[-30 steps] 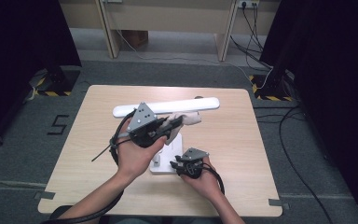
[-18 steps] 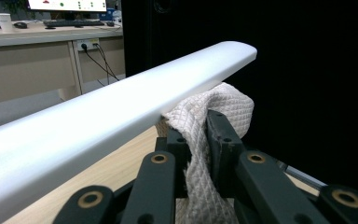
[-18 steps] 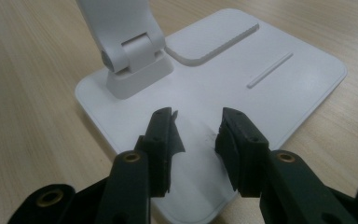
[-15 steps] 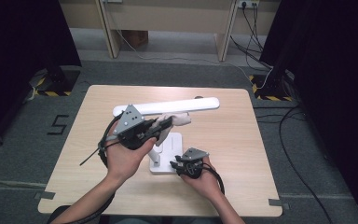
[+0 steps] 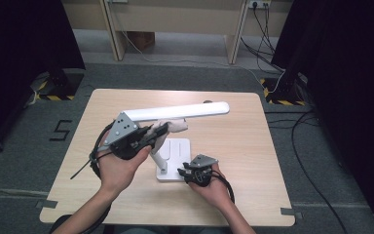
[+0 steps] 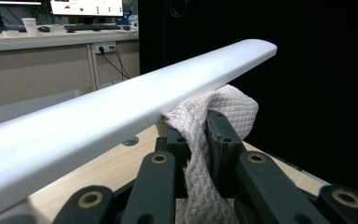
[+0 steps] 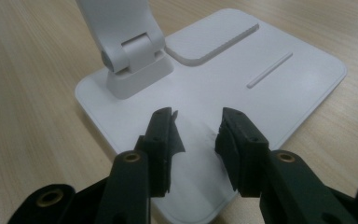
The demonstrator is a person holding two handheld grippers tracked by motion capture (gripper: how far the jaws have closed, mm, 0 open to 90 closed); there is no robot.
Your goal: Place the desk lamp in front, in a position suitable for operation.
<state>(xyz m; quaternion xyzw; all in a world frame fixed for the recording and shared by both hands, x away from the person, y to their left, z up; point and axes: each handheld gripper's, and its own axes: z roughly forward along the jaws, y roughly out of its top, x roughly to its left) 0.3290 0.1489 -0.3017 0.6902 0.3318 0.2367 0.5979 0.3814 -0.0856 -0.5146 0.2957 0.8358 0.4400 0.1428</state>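
We are in the middle of wiping down a white desk lamp (image 5: 175, 112) that stands near the centre of the tabletop (image 5: 253, 146), its long light bar stretched out level above its flat base (image 5: 179, 151). Our left gripper (image 5: 161, 130) has its jaws clamped on a quilted white cloth (image 6: 200, 135), and in the left gripper view the cloth folds up over the jaw tips and presses against the underside edge of the light bar (image 6: 121, 112), roughly partway along its length. Our right gripper (image 7: 196, 128) rests low at the near edge of the base (image 7: 242, 88), its jaws parted with nothing between them; from the right gripper view the tips sit just over the white plate, and we cannot tell whether they actually press on it, though steadying the lamp looks like the purpose. The hinge at the foot of the lamp arm (image 7: 130, 51) stands just beyond those tips. We judge the wiping step itself to be in hand, not the setup or the finish. The next move calls for drawing the cloth along the bar toward its free end while keeping light upward contact, firm enough to clean but gentle enough not to tip the lamp or swing the arm on its hinge, and the right side should hold the base down throughout.
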